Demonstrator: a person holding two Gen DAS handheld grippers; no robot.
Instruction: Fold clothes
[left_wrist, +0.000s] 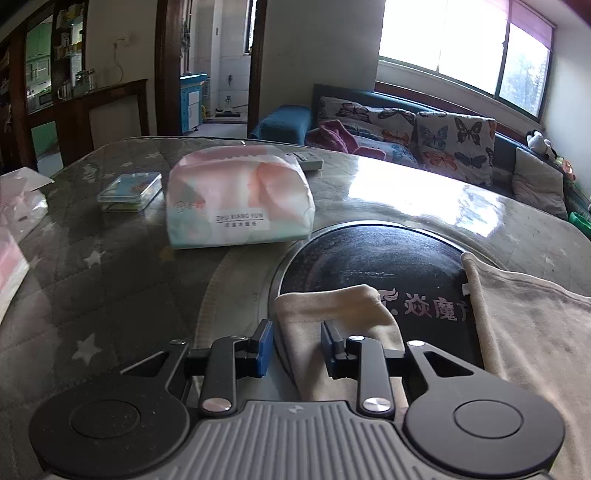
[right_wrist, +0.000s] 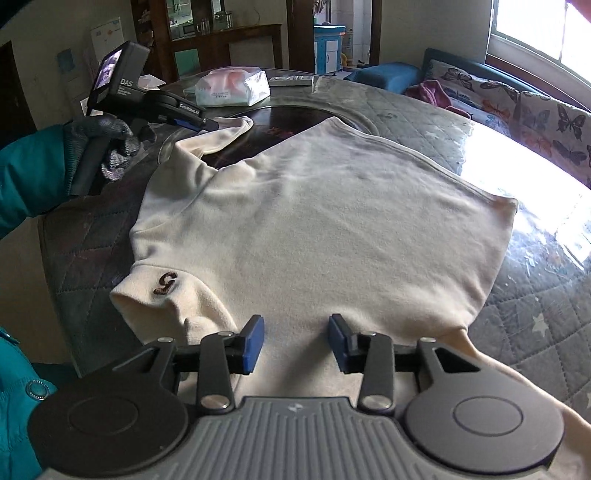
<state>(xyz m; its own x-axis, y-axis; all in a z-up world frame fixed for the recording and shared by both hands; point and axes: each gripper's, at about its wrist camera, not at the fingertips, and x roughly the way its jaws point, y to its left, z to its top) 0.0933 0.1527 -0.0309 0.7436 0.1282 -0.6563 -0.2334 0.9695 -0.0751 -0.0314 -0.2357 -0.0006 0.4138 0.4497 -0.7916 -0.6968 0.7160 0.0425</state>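
A cream long-sleeved top (right_wrist: 332, 229) lies spread flat on the round table (right_wrist: 517, 332), its collar (right_wrist: 166, 291) with a brown mark at the near left. One sleeve (right_wrist: 225, 134) reaches out over the dark round inset (right_wrist: 280, 122). My right gripper (right_wrist: 296, 341) hovers open over the top's near edge, nothing pinched. My left gripper (right_wrist: 207, 124), held by a gloved hand (right_wrist: 107, 144), points at that sleeve's end. In the left wrist view the left gripper (left_wrist: 295, 345) stands open, and the sleeve (left_wrist: 332, 310) lies between and below its blue pads (left_wrist: 263, 349), not squeezed.
A tissue pack (left_wrist: 236, 199), a clear plastic box (left_wrist: 129, 192) and a remote (left_wrist: 308, 160) sit on the table's far side. A pink bag (left_wrist: 14, 229) lies at the left edge. A sofa with butterfly cushions (left_wrist: 443, 140) stands beyond the table.
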